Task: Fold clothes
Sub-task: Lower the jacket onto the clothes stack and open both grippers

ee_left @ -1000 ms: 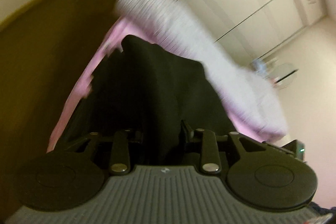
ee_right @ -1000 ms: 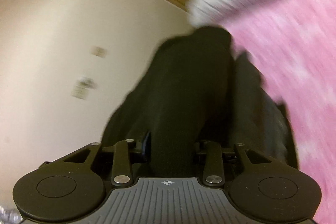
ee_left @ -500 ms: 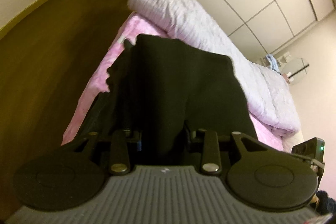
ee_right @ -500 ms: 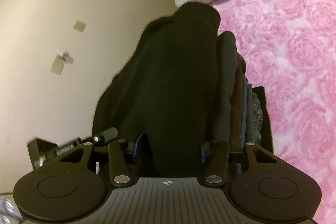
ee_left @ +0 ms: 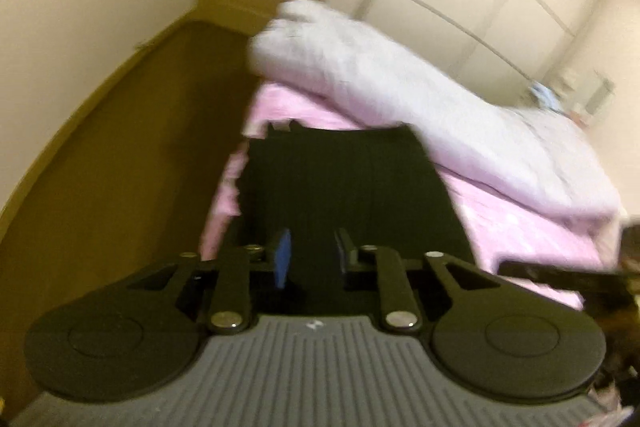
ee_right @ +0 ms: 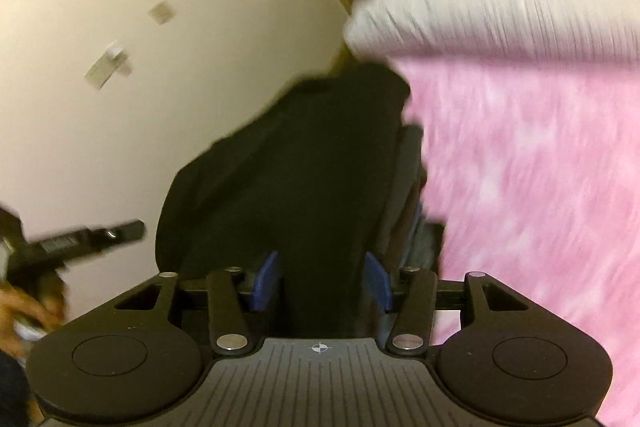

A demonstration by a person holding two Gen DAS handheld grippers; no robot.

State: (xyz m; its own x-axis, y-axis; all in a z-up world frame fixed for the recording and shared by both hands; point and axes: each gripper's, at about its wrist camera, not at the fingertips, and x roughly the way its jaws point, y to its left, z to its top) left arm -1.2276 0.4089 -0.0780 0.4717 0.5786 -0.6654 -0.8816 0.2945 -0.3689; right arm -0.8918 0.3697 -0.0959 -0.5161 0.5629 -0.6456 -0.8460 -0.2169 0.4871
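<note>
Presently finds the black garment (ee_left: 348, 179) spread over the edge of the pink bedspread (ee_left: 520, 227), just short of the white duvet (ee_left: 400, 83) heaped at the bedspread's far side. Records the right gripper (ee_right: 322, 281) set fairly wide, with black cloth filling the gap pad to pad; judges it a hold. Notes the left gripper (ee_left: 312, 251) set narrow; cannot tell whether cloth sits between, as the gap reads dark and the view is blurred. Notes other dark clothing (ee_right: 408, 187) lying against the garment on the bedspread. Flags risks: a slack or uneven grip letting one corner drop and skewing the fold; snagging that neighbouring clothing; dragging cloth off the bedspread's edge to the floor (ee_left: 140, 147).
</note>
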